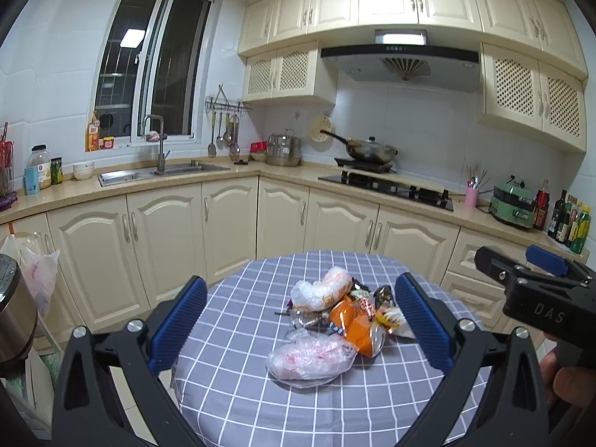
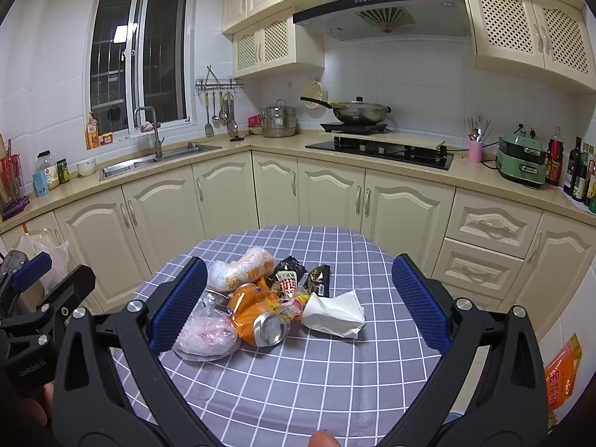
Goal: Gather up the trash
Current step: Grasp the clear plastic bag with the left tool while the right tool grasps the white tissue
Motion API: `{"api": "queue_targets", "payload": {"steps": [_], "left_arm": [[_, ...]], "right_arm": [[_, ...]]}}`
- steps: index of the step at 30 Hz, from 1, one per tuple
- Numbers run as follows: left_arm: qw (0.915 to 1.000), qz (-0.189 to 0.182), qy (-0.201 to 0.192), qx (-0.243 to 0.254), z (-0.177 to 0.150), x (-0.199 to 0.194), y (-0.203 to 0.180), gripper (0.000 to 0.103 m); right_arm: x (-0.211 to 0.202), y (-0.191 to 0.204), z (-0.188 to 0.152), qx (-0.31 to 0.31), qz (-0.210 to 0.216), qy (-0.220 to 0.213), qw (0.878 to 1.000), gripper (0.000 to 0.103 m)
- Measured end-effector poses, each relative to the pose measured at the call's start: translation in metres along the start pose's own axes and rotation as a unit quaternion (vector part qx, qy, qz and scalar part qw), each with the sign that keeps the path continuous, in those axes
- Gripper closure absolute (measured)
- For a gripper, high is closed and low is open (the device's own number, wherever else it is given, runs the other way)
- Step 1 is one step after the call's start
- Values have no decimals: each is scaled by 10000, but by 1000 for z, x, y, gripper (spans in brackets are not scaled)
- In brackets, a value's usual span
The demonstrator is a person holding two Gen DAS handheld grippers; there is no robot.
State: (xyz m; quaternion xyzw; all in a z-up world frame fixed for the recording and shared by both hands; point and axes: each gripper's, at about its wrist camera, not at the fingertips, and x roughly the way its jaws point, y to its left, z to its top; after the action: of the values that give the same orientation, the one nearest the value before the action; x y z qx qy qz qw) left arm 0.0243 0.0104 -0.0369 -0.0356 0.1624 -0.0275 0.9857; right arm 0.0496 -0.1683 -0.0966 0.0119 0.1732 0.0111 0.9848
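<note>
While trash pile (image 2: 268,298) sits mid-table (image 2: 298,391), left tongs (image 1: 301,320), right tongs (image 2: 298,303) gape wide, empty, above near edge.

We see a tablecloth (image 2: 316,365) of grey-blue squares ruled with white lines. On it lies a bright orange can (image 2: 257,316) with a silver end, a white folded tissue (image 2: 333,314), a clear bag (image 2: 206,335) flecked with pink, a whitish bag (image 2: 242,266) with orange print, and black wrappers (image 2: 298,277) with a red-and-white checked patch. Our left gripper (image 1: 298,326) and right gripper (image 2: 300,301) are black with ribbed blue pads (image 2: 178,303). The cabinets (image 2: 223,193) are cream, the counter (image 2: 275,145) speckled beige, the hob (image 2: 380,151) black. We note a pink cup (image 2: 475,151), a mint green cooker (image 2: 521,165) and an orange packet (image 2: 562,376) with white print.
</note>
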Motion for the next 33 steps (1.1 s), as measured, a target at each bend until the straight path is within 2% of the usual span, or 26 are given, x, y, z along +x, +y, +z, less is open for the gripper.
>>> {"api": "queue_targets", "payload": {"steps": [7,12,14,22,24,29,33], "left_arm": [[9983,32,582,60,-28,41,4,4],[9922,-86,1212,290,-59,86,1,4],[9888,-252,1409,432,-70,103,-1,4],[9760,-435,1758,1211,-93,146,-16,4],[9706,-520,1900,1386,-98,159,-21,4],[9576,-672,2416,1418,-107,189,-24,4],[9584,-632,2436,1349,-102,197,-22,4]], "right_arm": [[35,-15,-22,111,-141,471,9987,6],[67,-30,-46,244,-223,908,9953,6],[78,-36,-54,291,-232,1064,9936,6],[113,-52,-77,382,-246,1540,9870,6],[122,-53,-81,406,-227,1635,9854,6],[149,-59,-88,390,-273,1856,9815,6],[175,-62,-87,503,-70,2033,9778,6]]}}
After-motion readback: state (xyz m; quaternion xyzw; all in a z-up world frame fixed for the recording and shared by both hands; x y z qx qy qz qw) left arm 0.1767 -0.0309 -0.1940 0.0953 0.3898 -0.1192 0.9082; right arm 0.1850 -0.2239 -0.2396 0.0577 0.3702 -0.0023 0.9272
